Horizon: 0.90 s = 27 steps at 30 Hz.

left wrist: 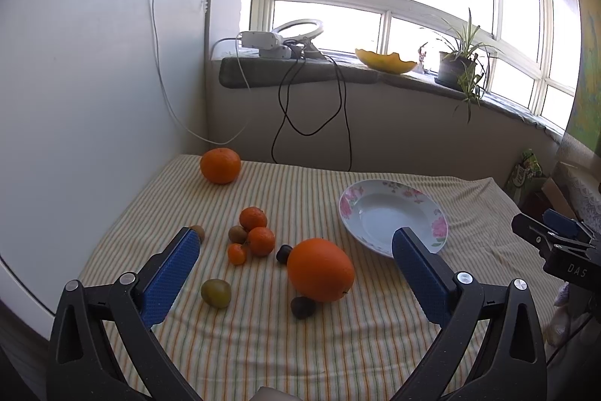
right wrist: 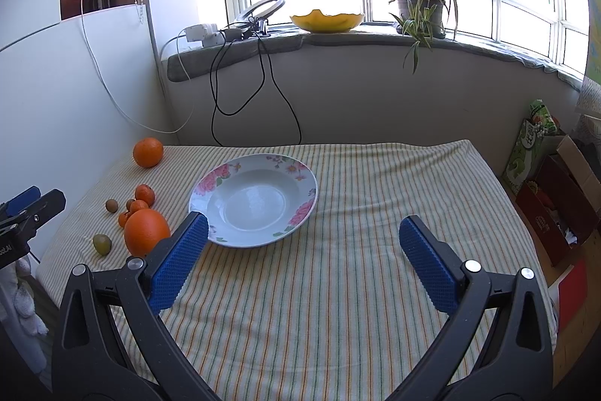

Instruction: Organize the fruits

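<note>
A floral white plate (left wrist: 353,209) (right wrist: 225,175) lies empty on the striped cloth. A big orange (left wrist: 321,269) (right wrist: 146,232) lies in front of my open left gripper (left wrist: 296,247), with a dark plum (left wrist: 284,253) and a brown fruit (left wrist: 302,307) touching it. Left of it lie three mandarins (left wrist: 261,241), a kiwi (left wrist: 237,234) and a green plum (left wrist: 215,293) (right wrist: 101,244). Another orange (left wrist: 220,165) (right wrist: 148,152) sits at the far left corner. My right gripper (right wrist: 302,232) is open and empty, just right of the plate's near rim.
The table (right wrist: 357,269) carries a striped cloth. A white wall panel (left wrist: 75,100) borders its left side. Cables (right wrist: 259,89) hang from the windowsill behind. Boxes and a green packet (right wrist: 529,141) stand off the right edge. The right gripper shows in the left wrist view (left wrist: 556,243).
</note>
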Available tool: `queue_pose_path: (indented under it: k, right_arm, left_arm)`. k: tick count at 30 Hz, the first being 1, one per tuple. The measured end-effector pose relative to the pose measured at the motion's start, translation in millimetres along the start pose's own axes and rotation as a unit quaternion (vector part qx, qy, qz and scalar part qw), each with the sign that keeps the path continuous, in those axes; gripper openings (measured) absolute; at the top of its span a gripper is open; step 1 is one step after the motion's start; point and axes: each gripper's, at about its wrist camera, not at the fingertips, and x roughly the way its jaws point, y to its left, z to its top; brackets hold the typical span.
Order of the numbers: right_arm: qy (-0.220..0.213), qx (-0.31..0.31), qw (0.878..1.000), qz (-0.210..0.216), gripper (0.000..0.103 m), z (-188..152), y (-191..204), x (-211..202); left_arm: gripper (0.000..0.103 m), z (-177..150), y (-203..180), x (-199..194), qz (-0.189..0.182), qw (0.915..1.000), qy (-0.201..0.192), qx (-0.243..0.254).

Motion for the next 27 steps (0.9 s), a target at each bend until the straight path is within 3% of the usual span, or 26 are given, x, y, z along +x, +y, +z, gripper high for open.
queue_pose_path:
  k: [27]
  right_arm:
    - [0.006,-0.004,1.000,0.009,0.103,-0.7,3.2,3.6]
  left_arm:
    - [0.102,-4.0,2.9,5.6,0.003,1.0000,0.006,-0.004]
